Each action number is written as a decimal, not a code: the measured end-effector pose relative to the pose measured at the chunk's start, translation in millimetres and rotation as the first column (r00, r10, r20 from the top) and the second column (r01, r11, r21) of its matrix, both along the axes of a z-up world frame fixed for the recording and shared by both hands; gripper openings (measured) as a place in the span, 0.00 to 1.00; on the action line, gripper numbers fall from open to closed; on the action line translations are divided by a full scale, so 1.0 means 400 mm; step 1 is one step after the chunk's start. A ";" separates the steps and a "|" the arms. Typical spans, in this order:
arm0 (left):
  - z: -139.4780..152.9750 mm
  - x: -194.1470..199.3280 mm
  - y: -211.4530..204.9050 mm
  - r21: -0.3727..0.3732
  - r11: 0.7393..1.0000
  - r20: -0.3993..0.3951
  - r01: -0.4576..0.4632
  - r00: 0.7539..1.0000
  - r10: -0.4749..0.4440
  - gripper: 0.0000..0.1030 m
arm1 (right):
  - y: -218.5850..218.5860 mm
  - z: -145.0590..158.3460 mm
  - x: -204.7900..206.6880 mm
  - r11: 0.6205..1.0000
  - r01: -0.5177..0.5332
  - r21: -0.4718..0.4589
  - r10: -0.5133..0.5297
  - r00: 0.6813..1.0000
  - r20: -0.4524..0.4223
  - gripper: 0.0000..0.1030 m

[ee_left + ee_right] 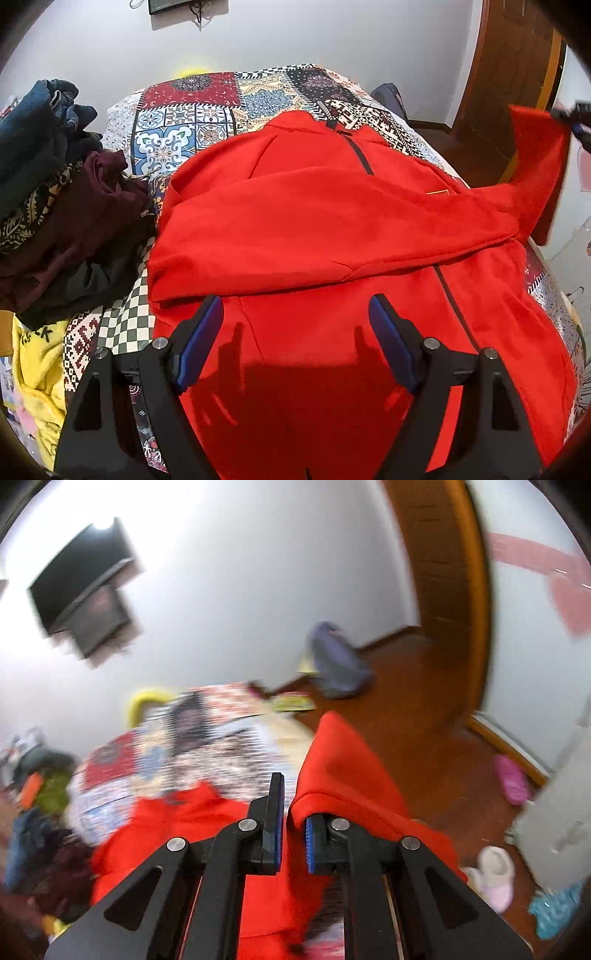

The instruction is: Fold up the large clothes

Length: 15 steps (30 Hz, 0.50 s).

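Note:
A red fleece jacket (332,229) with a dark zip lies spread on the patchwork bedspread (184,122), one sleeve folded across its chest. My left gripper (295,301) hovers open over the jacket's lower front, nothing between its blue pads. At the right edge the other sleeve (535,155) is lifted off the bed, its cuff held by my right gripper (574,114). In the blurred right wrist view that gripper (291,801) is shut on the red sleeve (343,760), which drapes over the right finger; the jacket body (177,819) lies below.
A pile of dark clothes (55,192) and a yellow garment (37,369) crowd the bed's left side. Right of the bed is wooden floor with a pink slipper (511,779), a white slipper (491,871) and a grey backpack (336,661). A brown door (517,74) stands behind.

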<state>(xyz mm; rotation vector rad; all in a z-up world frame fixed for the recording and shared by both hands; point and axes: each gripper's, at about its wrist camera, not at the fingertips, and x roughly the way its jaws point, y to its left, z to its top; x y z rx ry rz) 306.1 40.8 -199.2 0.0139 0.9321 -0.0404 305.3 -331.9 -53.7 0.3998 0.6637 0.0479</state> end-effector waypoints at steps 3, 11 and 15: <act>0.003 -0.007 0.008 -0.005 1.000 0.002 -0.003 1.000 0.003 0.78 | 0.103 -0.003 0.013 0.989 -0.141 0.054 0.141 0.990 -0.009 0.08; 0.005 -0.027 0.037 0.002 1.000 0.005 -0.014 1.000 0.014 0.78 | 0.388 -0.215 0.036 0.920 -0.391 0.009 0.381 0.892 -0.244 0.08; -0.004 -0.032 0.053 -0.004 1.000 -0.006 -0.026 1.000 0.026 0.78 | 0.482 -0.338 0.016 0.888 -0.459 0.002 0.425 0.821 -0.382 0.08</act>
